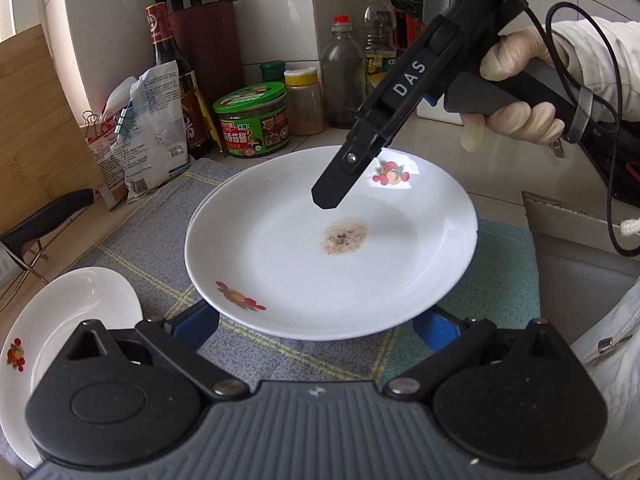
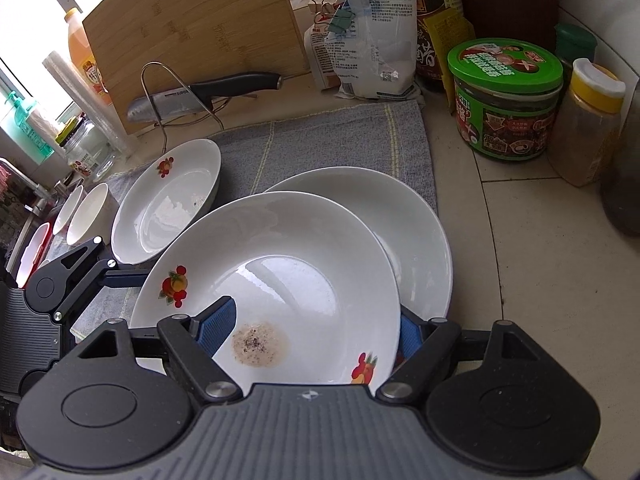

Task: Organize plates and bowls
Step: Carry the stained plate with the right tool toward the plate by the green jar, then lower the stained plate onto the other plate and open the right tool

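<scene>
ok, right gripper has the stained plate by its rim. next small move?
Probably slide the stained plate farther over the plate below, then lower it. The right gripper pinches its rim, it sits off-centre from the lower one, and the left gripper is open at the opposite edge.

Your top plate (image 2: 280, 264) is white with fruit decals and a brown peppery stain near its centre; it sits tilted over a second white plate (image 2: 404, 232) on the grey cloth; a third decal plate (image 2: 168, 204) lies just beside them; two small white bowls (image 2: 86, 212) stand further left.
</scene>
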`<action>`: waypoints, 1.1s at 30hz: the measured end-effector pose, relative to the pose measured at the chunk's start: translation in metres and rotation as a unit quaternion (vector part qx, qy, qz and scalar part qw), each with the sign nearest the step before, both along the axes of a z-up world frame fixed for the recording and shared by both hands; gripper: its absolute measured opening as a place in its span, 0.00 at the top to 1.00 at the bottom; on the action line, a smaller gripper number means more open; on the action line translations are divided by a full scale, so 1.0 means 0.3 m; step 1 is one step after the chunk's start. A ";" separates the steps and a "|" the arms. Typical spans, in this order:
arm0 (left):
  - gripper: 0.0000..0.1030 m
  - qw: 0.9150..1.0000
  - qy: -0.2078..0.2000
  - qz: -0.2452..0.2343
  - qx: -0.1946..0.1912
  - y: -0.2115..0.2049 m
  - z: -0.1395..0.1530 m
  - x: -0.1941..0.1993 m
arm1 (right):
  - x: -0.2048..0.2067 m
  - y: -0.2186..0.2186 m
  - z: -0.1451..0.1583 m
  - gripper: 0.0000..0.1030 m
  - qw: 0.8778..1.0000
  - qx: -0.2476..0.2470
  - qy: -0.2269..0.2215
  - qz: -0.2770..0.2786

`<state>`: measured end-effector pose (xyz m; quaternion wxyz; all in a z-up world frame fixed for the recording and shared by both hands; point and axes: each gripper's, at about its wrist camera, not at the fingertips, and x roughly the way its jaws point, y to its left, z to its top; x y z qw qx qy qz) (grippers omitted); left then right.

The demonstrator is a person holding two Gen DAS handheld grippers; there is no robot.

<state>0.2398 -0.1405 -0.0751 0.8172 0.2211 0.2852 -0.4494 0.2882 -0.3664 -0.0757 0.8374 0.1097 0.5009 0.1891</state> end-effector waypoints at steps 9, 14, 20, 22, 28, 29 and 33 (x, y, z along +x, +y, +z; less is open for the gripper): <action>0.01 1.000 0.006 -0.009 -0.002 -0.042 -0.012 0.033 | 0.003 -0.042 0.000 0.17 1.000 -0.006 0.000 -0.020; 0.01 1.000 0.017 -0.010 0.000 -0.068 -0.024 0.060 | 0.003 -0.062 0.007 0.17 1.000 -0.003 -0.003 -0.028; 0.01 1.000 0.013 -0.011 0.008 -0.078 -0.031 0.074 | 0.003 -0.066 0.010 0.17 1.000 -0.006 -0.007 -0.029; 0.01 1.000 0.006 -0.007 0.020 -0.086 -0.033 0.077 | 0.002 -0.068 0.011 0.17 0.999 -0.005 -0.007 -0.031; 0.01 0.999 -0.005 -0.027 0.016 -0.101 -0.018 0.073 | -0.005 -0.068 0.017 0.17 0.999 -0.006 -0.004 -0.033; 0.01 0.999 -0.014 -0.032 0.019 -0.110 -0.017 0.066 | -0.006 -0.065 0.016 0.17 0.999 -0.011 -0.003 -0.032; 0.01 0.999 -0.014 -0.035 0.012 -0.115 -0.013 0.064 | -0.021 -0.068 0.014 0.17 0.999 -0.016 0.000 -0.033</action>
